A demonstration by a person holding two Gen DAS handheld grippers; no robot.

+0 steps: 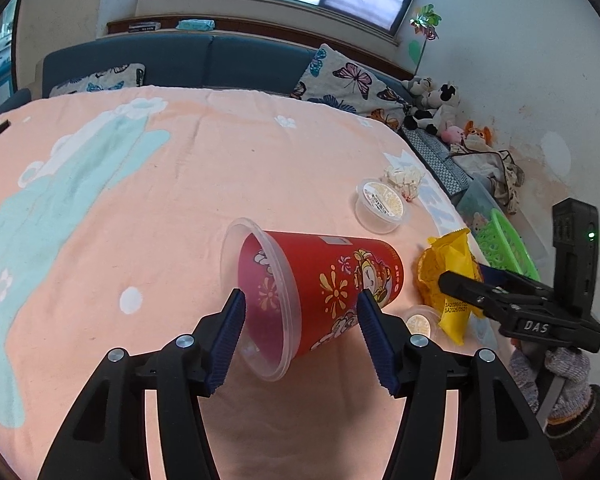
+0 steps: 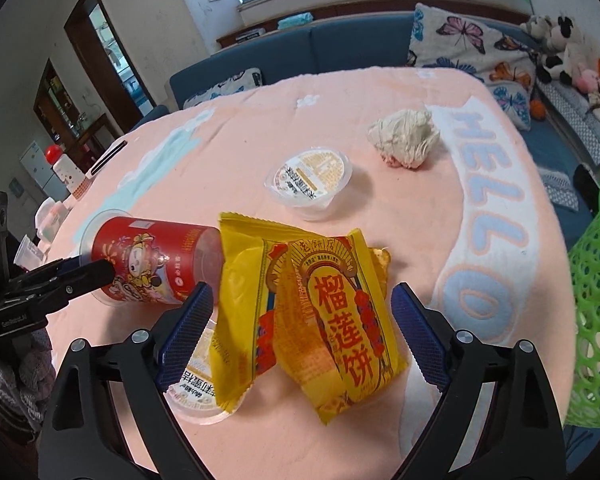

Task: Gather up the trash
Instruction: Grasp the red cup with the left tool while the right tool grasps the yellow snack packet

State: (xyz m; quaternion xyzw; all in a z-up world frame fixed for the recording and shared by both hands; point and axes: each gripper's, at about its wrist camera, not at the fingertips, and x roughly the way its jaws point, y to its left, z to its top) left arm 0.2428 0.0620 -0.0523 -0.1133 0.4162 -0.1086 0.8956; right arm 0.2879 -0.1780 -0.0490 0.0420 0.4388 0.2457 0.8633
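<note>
A red printed plastic cup (image 1: 320,280) lies on its side on the peach cloth, mouth toward me. My left gripper (image 1: 300,312) is open, its blue pads on either side of the cup near the rim, not squeezing it. The cup also shows in the right wrist view (image 2: 152,264). A yellow snack wrapper (image 2: 312,316) lies crumpled in front of my right gripper (image 2: 300,312), which is open with its pads either side of the wrapper. Under the wrapper's left edge sits a small clear lidded cup (image 2: 196,384). A second small lidded cup (image 2: 310,182) and a crumpled tissue (image 2: 406,138) lie farther back.
A green plastic basket (image 2: 596,312) stands off the table's right edge. A blue sofa (image 1: 204,60) with butterfly pillows runs behind the table, with plush toys (image 1: 432,104) at its right end. A bottle with a red cap (image 2: 62,168) stands at the far left.
</note>
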